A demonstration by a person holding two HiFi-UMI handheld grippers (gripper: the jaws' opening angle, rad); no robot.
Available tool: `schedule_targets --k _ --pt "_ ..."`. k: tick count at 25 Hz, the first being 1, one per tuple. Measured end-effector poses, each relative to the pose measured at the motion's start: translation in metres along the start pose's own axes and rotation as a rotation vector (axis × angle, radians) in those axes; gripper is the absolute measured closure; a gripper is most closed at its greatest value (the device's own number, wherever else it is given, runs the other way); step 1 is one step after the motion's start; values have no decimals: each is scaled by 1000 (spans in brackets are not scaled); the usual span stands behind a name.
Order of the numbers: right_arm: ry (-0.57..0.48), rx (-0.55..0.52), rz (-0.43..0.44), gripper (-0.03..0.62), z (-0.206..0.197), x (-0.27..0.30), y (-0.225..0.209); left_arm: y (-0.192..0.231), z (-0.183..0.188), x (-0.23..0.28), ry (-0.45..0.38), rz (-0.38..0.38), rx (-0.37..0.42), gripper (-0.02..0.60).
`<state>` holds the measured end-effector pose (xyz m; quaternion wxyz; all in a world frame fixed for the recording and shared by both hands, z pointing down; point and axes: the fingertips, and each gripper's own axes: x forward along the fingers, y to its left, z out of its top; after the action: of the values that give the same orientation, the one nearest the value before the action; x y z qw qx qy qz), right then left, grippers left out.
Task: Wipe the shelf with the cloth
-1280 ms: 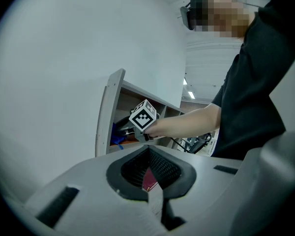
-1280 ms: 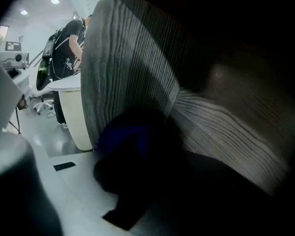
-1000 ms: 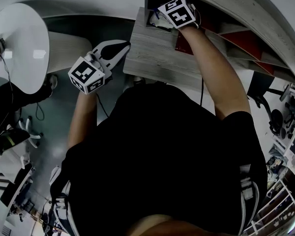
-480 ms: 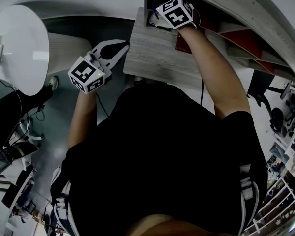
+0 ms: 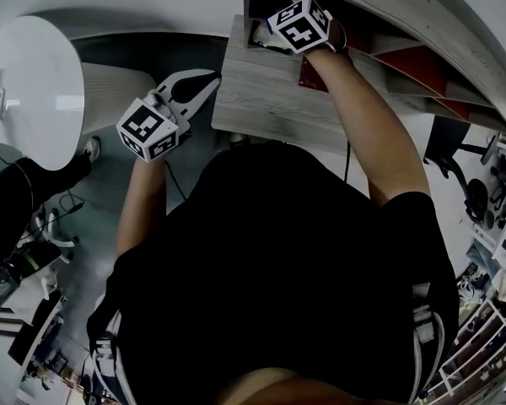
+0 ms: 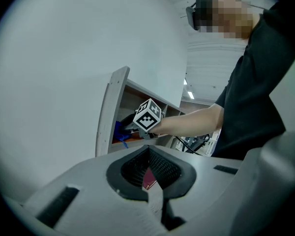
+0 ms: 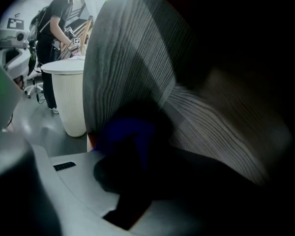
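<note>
Cloth (image 7: 125, 132) clamped in right tool (image 5: 264, 34), inside shelf (image 5: 270, 91); left tool (image 5: 207, 79) closed, empty

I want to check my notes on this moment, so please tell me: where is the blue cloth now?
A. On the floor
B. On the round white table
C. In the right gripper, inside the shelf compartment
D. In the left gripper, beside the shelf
C: the right gripper view shows the blue cloth between the jaws of the right gripper, inside the shelf, while the left gripper is shut on nothing.
</note>
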<state>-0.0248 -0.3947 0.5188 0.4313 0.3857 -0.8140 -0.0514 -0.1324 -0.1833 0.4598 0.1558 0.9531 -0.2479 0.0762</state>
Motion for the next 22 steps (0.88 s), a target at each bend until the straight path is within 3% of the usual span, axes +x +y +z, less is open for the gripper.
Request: schedule_targets --k 22 --pt "238 -12 -202 534 -86 -44 -53 -11 8 24 9 -131 38 568"
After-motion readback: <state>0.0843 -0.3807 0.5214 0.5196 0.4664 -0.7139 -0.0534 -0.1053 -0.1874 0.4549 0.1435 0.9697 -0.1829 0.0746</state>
